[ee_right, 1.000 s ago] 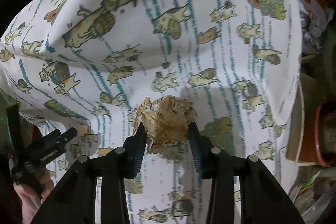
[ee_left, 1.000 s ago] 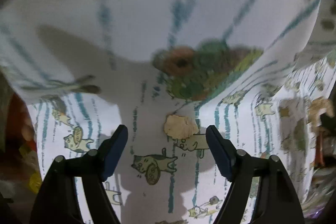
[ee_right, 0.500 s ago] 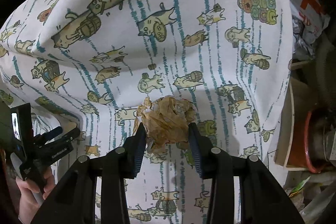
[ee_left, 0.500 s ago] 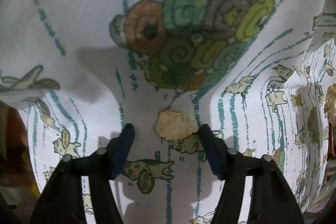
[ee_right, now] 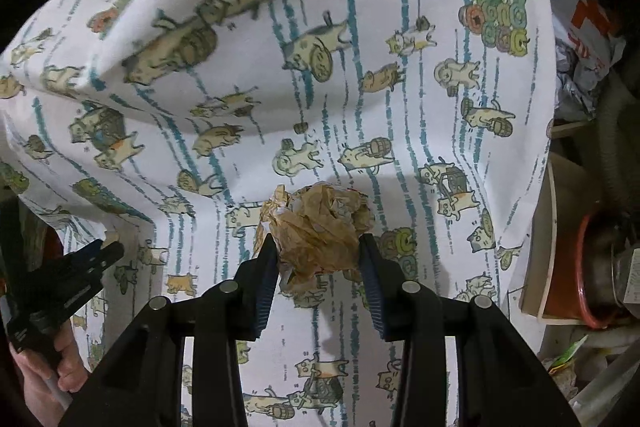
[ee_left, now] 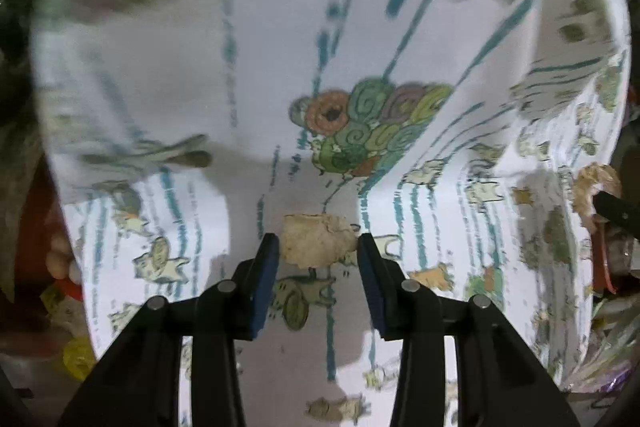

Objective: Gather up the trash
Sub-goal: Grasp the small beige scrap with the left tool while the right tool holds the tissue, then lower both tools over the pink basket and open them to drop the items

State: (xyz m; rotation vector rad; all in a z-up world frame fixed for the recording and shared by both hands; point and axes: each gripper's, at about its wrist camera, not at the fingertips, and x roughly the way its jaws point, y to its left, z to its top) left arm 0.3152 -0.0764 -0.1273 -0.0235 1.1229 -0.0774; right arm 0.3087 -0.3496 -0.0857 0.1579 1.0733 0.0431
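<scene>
A pale scrap of paper is flanked by the closing jaws of the left gripper, both pads touching its edges. A crumpled brown paper ball is clamped in the right gripper. Both are held over a white cloth printed with cats and teal stripes. Crumpled bags and clutter are seen at the cloth's right edge. Both grippers are angled steeply downward.

My left gripper angled steeply down, jaws closing, my right gripper angled down, jaws clamped, partway apart.
</scene>
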